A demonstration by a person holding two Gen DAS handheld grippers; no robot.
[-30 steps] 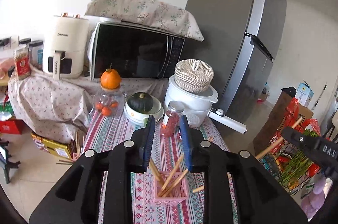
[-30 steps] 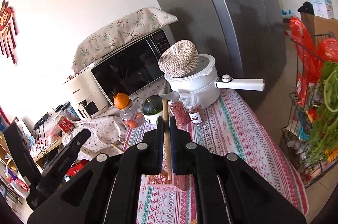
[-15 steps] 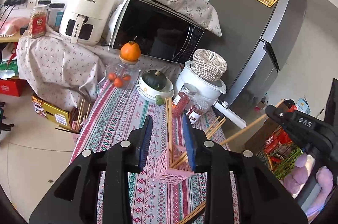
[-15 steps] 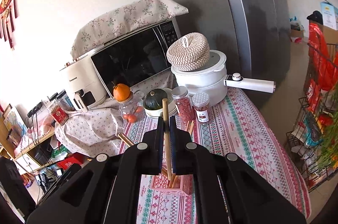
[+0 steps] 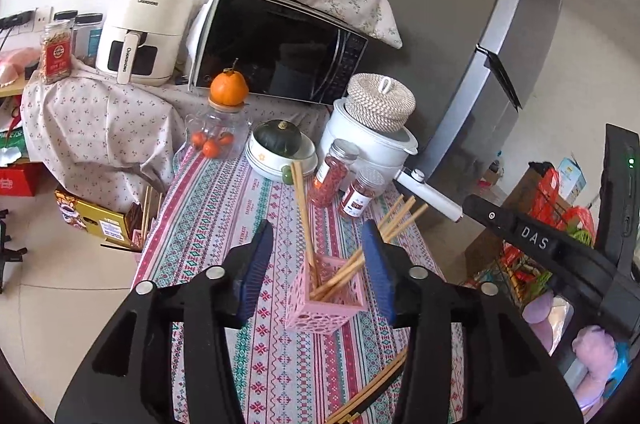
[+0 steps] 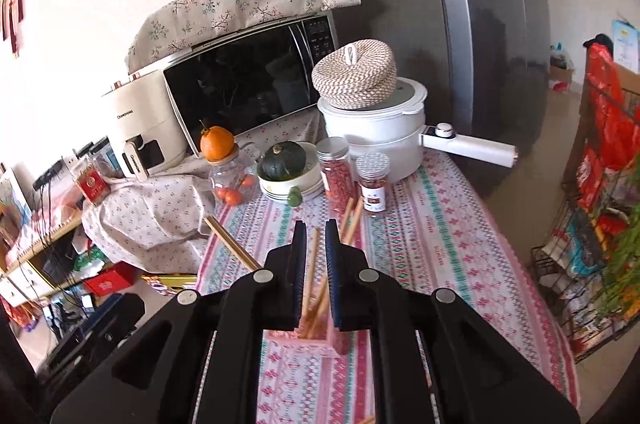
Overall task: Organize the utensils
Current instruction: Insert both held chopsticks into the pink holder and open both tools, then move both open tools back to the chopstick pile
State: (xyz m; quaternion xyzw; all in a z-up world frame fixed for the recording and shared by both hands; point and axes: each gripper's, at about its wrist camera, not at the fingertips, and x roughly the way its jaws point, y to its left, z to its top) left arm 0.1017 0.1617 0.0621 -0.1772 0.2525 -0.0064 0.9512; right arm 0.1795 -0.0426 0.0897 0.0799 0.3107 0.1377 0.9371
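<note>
A pink perforated holder point(image 5: 326, 298) stands on the patterned tablecloth point(image 5: 208, 220) with several wooden chopsticks point(image 5: 304, 212) in it. My left gripper point(image 5: 316, 264) is open, its blue pads either side of the holder, above it. More chopsticks point(image 5: 372, 390) lie loose on the cloth in front of the holder. In the right wrist view my right gripper point(image 6: 316, 264) hangs just above the holder point(image 6: 298, 342), jaws slightly apart, with a chopstick point(image 6: 311, 268) standing free in the gap. The right gripper's body point(image 5: 532, 244) shows at the right of the left wrist view.
Behind the holder stand two red spice jars point(image 5: 334, 174), a bowl stack with a green squash point(image 5: 280, 144), a glass jar topped by an orange point(image 5: 226, 90), a white pot with a woven lid point(image 5: 372, 128), a microwave point(image 5: 276, 44) and a fridge point(image 5: 460, 24). A wire rack point(image 6: 592, 224) stands right.
My right gripper has lowered and opened a little, letting its chopstick go into the holder. My left gripper has opened wider and come closer to the holder.
</note>
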